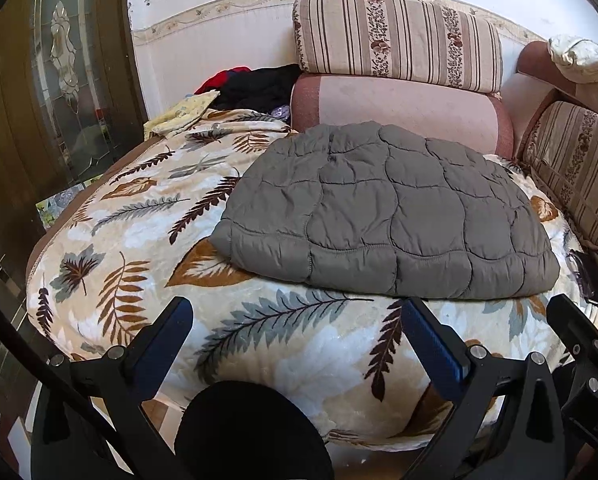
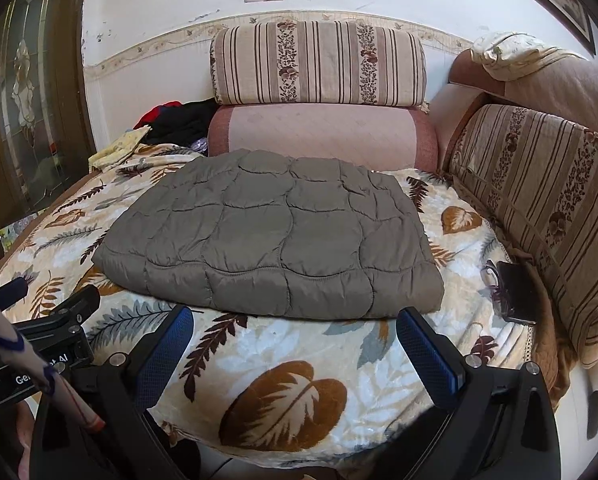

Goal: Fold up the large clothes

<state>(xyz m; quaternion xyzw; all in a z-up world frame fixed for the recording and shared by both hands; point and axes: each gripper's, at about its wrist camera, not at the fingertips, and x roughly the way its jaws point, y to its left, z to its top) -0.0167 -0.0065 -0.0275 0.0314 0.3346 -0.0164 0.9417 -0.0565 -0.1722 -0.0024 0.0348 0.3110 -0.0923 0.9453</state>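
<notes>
Looks nearly finished: grey quilted garment [image 2: 271, 236] folded into 1 compact slab on leaf-print blanket [image 2: 299, 368], just ahead of left gripper [image 1: 295, 340] and right gripper [image 2: 295, 348], both spread wide, empty.

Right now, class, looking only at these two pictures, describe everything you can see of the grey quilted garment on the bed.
The grey quilted garment is padded, with curved stitching forming puffy panels and a slight nylon-like sheen. It lies folded into a thick, roughly rectangular bundle, flat on the leaf-patterned blanket, its far edge near the pink bolster. Neither the left claw nor the right claw touches it; both are open, short of its near edge.
</notes>
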